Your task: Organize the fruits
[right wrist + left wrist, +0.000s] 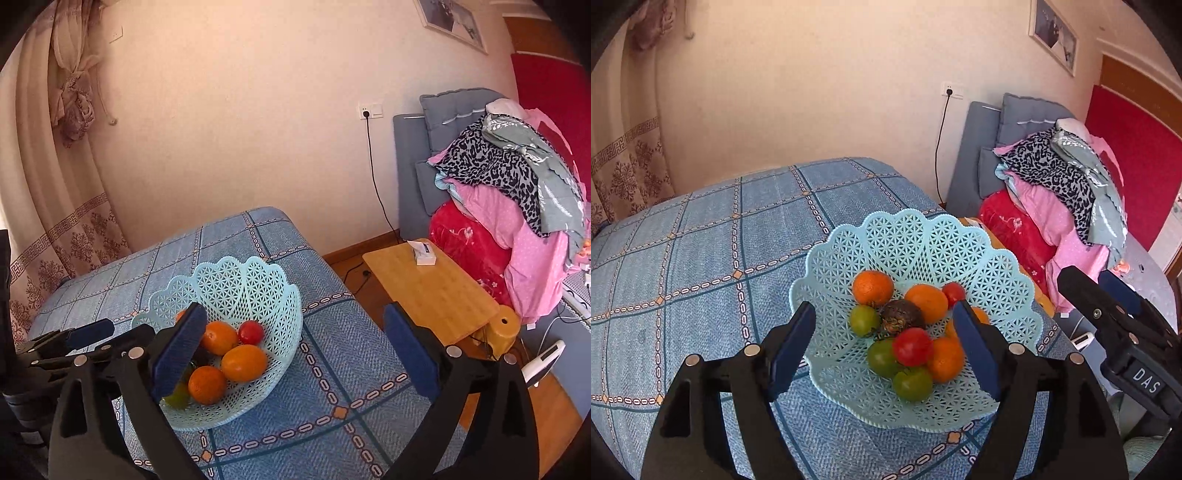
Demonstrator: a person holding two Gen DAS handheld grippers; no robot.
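**Blue-padded grippers hover open over a basket of fruit**

Blue pads line both grippers, and both sets of jaws stand wide apart with nothing between them. The left gripper (884, 350) hangs above the near side of a pale turquoise lattice basket (912, 236), framing the fruit inside. The right gripper (295, 354) is held to the basket's right, its left finger over the basket's near rim and its right finger out above the tablecloth.

All the fruit sits in the basket: an orange (873, 288) at the back, a second orange (927, 302) to its right, a dark, wrinkled fruit (901, 315) in the middle, a red tomato (911, 346) in front of it, and green tomatoes (911, 384) nearest the camera.

The basket rests on a blue checked tablecloth (701, 258). To the right, a small bamboo side table (436, 291) holds a white box (424, 253). Behind it, pink, red and leopard-print bedding (517, 206) is piled against a grey headboard.
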